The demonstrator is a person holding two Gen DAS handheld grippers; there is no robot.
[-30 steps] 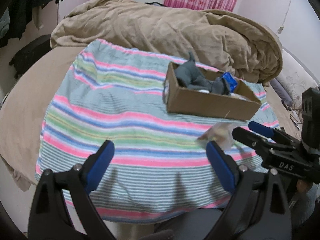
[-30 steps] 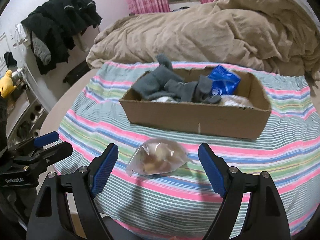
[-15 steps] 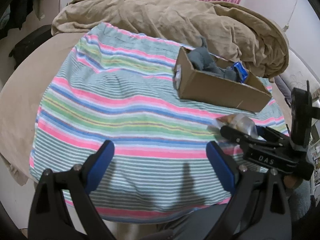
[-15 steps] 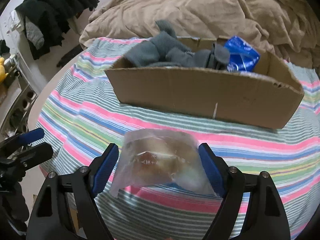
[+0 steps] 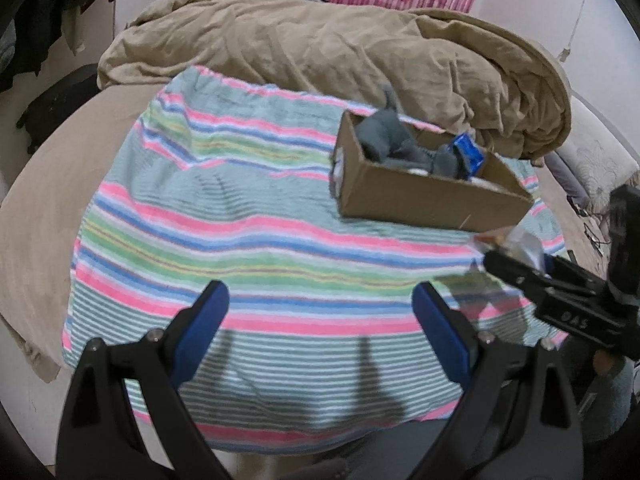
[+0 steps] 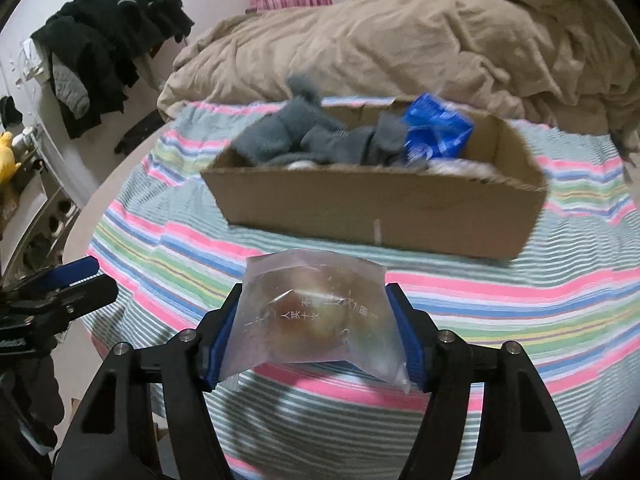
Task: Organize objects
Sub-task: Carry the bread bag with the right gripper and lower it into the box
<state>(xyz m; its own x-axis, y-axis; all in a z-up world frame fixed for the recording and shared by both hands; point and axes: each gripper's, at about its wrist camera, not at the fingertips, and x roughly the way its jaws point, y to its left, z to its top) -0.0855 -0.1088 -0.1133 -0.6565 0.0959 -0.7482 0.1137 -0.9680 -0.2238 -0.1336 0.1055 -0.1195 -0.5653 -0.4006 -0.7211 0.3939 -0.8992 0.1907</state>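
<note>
My right gripper (image 6: 314, 332) is shut on a clear plastic bag of bread (image 6: 316, 316) and holds it above the striped cloth (image 6: 520, 312), in front of the cardboard box (image 6: 384, 216). The box holds grey socks (image 6: 304, 136) and a blue packet (image 6: 436, 132). In the left wrist view the box (image 5: 424, 196) sits at the right, and the right gripper (image 5: 560, 288) with the bag (image 5: 516, 240) is at the far right. My left gripper (image 5: 320, 328) is open and empty over the near part of the cloth (image 5: 240, 216).
A rumpled tan duvet (image 5: 340, 52) lies behind the box. Dark clothes (image 6: 108, 40) hang at the left. A yellow plush toy (image 6: 6, 156) sits at the far left. The left gripper shows at the left edge of the right wrist view (image 6: 52, 296).
My right gripper closed on the bag of bread and lifted it off the cloth. My left gripper stayed open and moved little.
</note>
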